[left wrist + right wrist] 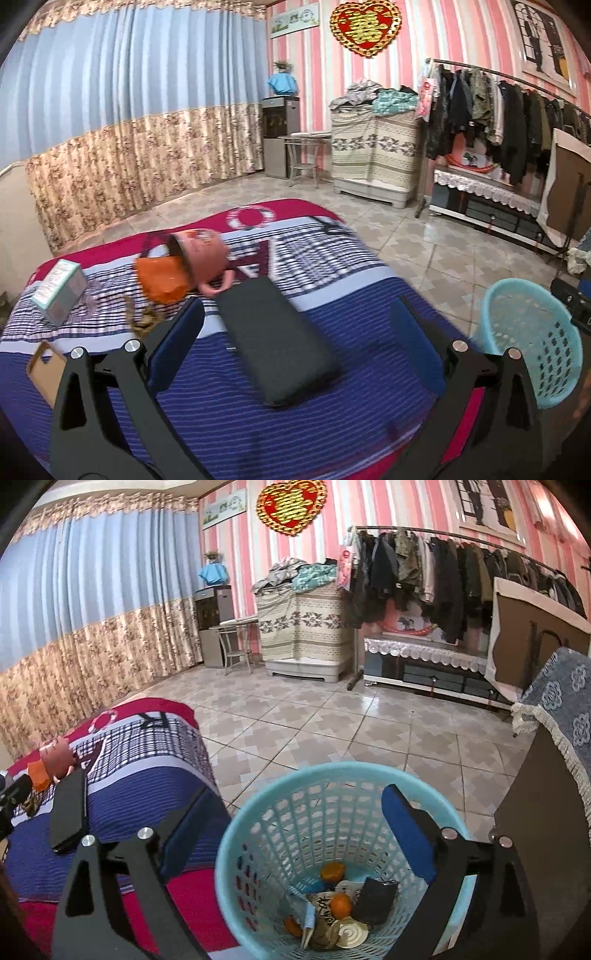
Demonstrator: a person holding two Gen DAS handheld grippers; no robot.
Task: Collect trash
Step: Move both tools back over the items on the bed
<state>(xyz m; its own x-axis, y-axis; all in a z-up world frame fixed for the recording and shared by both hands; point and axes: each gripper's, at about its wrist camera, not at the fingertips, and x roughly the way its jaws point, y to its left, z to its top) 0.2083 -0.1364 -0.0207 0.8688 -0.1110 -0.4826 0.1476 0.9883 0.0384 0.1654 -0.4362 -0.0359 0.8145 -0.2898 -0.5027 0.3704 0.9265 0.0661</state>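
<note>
Evidently a drop-off step: the right gripper (295,834) hangs over the blue basket (258,801), fingers spread wide and empty. Next, the left gripper (295,332), fingers likewise apart and empty, must choose trash on the bed (332,413), perhaps the orange wrapper (162,280).

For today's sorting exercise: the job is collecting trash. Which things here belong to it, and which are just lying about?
Belongs to the job:
- blue basket
- orange peel in it
- orange wrapper
- small box

Just lying about:
- black case
- pink cup
- clothes rack
- curtain
</note>
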